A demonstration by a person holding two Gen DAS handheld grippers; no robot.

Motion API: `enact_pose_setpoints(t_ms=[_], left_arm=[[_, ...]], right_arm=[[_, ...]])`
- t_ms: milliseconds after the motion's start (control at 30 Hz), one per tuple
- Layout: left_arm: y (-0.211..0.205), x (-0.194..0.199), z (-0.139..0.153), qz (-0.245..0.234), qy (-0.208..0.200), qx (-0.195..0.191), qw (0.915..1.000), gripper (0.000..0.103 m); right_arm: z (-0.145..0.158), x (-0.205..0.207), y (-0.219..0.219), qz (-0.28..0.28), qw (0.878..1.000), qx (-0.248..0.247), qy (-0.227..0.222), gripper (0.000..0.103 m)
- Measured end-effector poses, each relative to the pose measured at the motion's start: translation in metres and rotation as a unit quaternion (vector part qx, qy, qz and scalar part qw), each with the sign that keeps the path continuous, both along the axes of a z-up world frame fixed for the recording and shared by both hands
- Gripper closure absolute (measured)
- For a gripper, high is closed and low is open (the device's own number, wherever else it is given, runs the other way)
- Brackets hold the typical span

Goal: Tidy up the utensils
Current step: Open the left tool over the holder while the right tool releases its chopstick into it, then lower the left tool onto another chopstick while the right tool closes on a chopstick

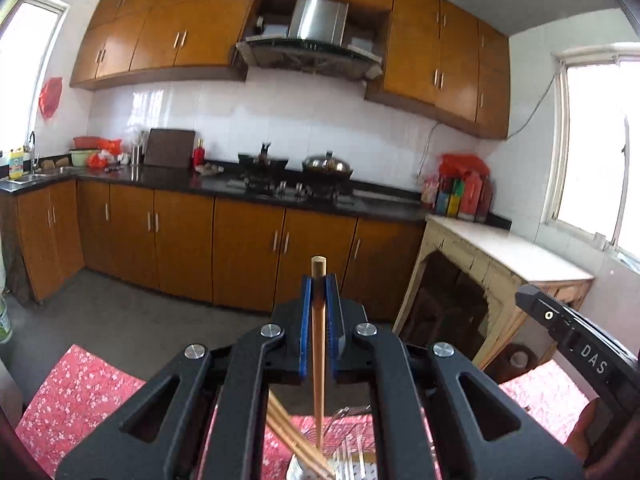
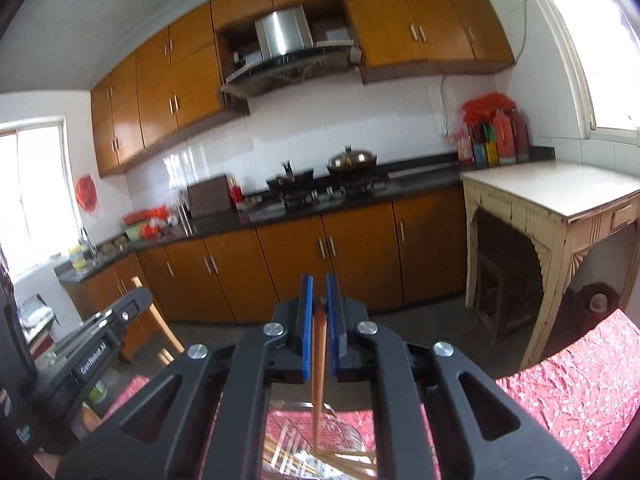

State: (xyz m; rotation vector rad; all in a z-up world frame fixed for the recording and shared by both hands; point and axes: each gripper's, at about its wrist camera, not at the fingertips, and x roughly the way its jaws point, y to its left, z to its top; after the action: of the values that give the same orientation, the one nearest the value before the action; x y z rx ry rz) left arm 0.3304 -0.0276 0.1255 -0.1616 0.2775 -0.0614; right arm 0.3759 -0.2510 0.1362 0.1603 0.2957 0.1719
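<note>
Black linkages filling the foreground of both wrist views, blue pads beyond. Left gripper point(image 1: 319, 280) clamping one chopstick point(image 1: 319, 320) tight between nearly closed pads, blunt end projecting just past the fingertips toward the cabinets point(image 1: 248, 248), shaft running back between the fingers and down toward a holder point(image 1: 344, 464) below, on a red cloth point(image 1: 88, 384). Right gripper point(image 2: 319, 280) carrying a second chopstick point(image 2: 319, 360) in a slightly wider gap; top end sitting inside the pads, short of the tips; pads barely parted, contact not clearly readable, grip apparently loosening or already let go. Lower end descending into a wire basket point(image 2: 344, 428), loose chopsticks point(image 2: 280, 456) lying crossed there. Long axis of each stick lying nearly along its gripper's fingers, thick end away from the camera, thin end toward the containers. Judged as the placing step: keeping each stick steep, centring the tip over the opening before releasing, opening only slightly so that the stick slides straight rather than tipping outward, avoiding the crossed sticks already inside. Left stick calling for the same release once its tip is inside.
</note>
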Motion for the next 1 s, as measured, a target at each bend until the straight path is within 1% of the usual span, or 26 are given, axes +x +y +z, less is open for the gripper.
enact_pose_setpoints(t_ms=[33, 67, 100, 133, 167, 200, 367, 500, 567, 667, 700, 767, 800, 900, 1000], left_arm=[[0.003, 0.000, -0.002, 0.000, 0.007, -0.002, 1.0000, 0.095], [0.005, -0.001, -0.003, 0.002, 0.011, -0.002, 0.9999, 0.094], [0.008, -0.004, -0.003, 0.006, 0.013, 0.000, 0.9999, 0.092], [0.011, -0.006, -0.003, 0.009, 0.014, 0.000, 0.9999, 0.083], [0.012, -0.007, -0.003, 0.011, 0.014, -0.001, 0.9998, 0.072], [0.015, -0.010, -0.002, 0.014, 0.013, -0.002, 0.9998, 0.068], [0.026, -0.033, -0.002, 0.019, 0.017, 0.008, 0.9996, 0.066], [0.042, -0.061, -0.012, 0.026, 0.025, 0.012, 0.9993, 0.063], [0.052, -0.077, -0.026, 0.027, 0.039, 0.013, 0.9988, 0.059], [0.060, -0.096, -0.054, 0.030, 0.066, 0.024, 0.9971, 0.058], [0.061, -0.101, -0.064, 0.029, 0.076, 0.028, 0.9963, 0.057], [0.060, -0.111, -0.090, 0.028, 0.101, 0.040, 0.9937, 0.052], [0.059, -0.115, -0.106, 0.026, 0.117, 0.047, 0.9917, 0.051], [0.054, -0.120, -0.141, 0.021, 0.159, 0.055, 0.9856, 0.049], [0.051, -0.123, -0.169, 0.013, 0.193, 0.053, 0.9797, 0.049]], right_arm=[[-0.003, -0.002, 0.000, -0.004, 1.000, -0.002, 0.001, 0.078], [-0.004, -0.003, -0.002, -0.008, 1.000, -0.003, 0.001, 0.069], [-0.005, -0.005, -0.006, -0.013, 1.000, -0.003, 0.001, 0.068], [-0.005, -0.007, -0.009, -0.015, 1.000, -0.003, 0.001, 0.068], [-0.005, -0.011, -0.013, -0.019, 1.000, -0.003, 0.002, 0.067], [-0.005, -0.015, -0.018, -0.025, 1.000, -0.002, 0.004, 0.067], [-0.008, -0.041, -0.046, -0.052, 0.999, -0.003, 0.011, 0.062], [-0.027, -0.071, -0.078, -0.084, 0.996, 0.003, 0.028, 0.061], [-0.049, -0.086, -0.095, -0.104, 0.993, 0.005, 0.051, 0.061], [-0.088, -0.101, -0.107, -0.120, 0.989, -0.006, 0.090, 0.061], [-0.105, -0.106, -0.108, -0.119, 0.987, -0.004, 0.109, 0.061], [-0.132, -0.112, -0.104, -0.108, 0.984, 0.002, 0.139, 0.061], [-0.151, -0.115, -0.098, -0.099, 0.983, 0.003, 0.157, 0.061], [-0.192, -0.119, -0.069, -0.060, 0.977, 0.000, 0.203, 0.061], [-0.222, -0.120, -0.031, -0.014, 0.971, -0.010, 0.238, 0.061]])
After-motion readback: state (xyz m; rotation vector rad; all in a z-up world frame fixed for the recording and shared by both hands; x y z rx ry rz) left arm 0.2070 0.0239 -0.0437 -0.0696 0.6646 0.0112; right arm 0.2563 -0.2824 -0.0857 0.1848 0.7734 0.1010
